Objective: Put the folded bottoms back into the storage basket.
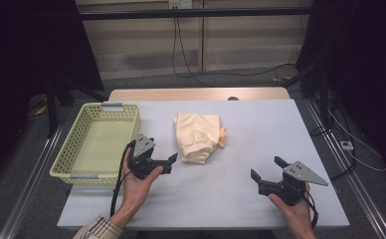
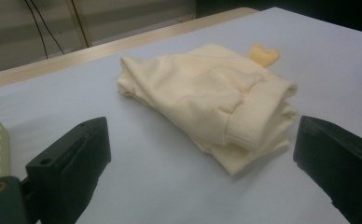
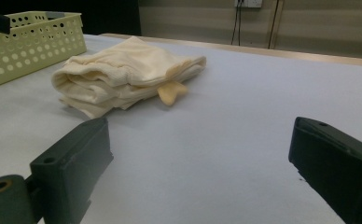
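A folded cream garment (image 1: 197,137) lies on the pale table cover (image 1: 260,124), a little left of centre. My left gripper (image 1: 171,164) is held just left of the garment's near end, jaws open and pointing right, empty. In the left gripper view the garment (image 2: 207,93) lies close ahead, ribbed cuff toward me, between the open jaws of my left gripper (image 2: 202,144). My right gripper (image 1: 267,168) is open and empty at the front right, well clear of the cloth. In its view the garment (image 3: 123,70) lies ahead to the left of my right gripper (image 3: 200,144).
A yellow-green perforated basket (image 1: 66,149) stands empty at the table's left side, close behind my left hand; its wall (image 3: 34,42) shows past the garment. Bare cover stretches across the right half and front. Cables and dark stands sit on the floor beyond.
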`<state>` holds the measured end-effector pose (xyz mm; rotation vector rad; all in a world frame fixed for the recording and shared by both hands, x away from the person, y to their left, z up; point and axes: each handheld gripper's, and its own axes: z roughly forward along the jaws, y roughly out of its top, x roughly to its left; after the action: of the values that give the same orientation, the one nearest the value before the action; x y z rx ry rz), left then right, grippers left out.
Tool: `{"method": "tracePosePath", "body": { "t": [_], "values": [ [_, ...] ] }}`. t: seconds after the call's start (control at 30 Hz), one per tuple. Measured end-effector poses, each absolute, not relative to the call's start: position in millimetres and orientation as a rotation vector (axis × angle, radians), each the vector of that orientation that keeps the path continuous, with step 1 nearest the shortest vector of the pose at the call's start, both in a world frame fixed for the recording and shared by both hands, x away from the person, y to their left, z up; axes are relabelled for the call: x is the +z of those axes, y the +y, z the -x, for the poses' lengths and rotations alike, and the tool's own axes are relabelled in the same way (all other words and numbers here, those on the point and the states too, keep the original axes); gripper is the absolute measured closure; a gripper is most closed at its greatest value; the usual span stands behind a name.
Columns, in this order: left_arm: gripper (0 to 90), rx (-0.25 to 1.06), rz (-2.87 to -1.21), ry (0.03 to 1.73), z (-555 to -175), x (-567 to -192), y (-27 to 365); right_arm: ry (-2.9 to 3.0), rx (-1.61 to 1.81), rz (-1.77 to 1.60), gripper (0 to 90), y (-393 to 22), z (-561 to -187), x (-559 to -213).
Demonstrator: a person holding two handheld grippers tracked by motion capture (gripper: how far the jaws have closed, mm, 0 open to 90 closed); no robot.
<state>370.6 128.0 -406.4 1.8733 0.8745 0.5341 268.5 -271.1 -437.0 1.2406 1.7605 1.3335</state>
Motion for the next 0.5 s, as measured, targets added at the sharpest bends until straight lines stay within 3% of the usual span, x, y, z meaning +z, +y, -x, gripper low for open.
{"method": "tracePosePath", "body": {
  "t": [0.5],
  "values": [
    [5.0,0.485,-1.886,0.912,-394.8,-401.7,115.4,1.777,1.330,-1.238,5.3,-269.6,-268.7,-437.4]
  ]
}}
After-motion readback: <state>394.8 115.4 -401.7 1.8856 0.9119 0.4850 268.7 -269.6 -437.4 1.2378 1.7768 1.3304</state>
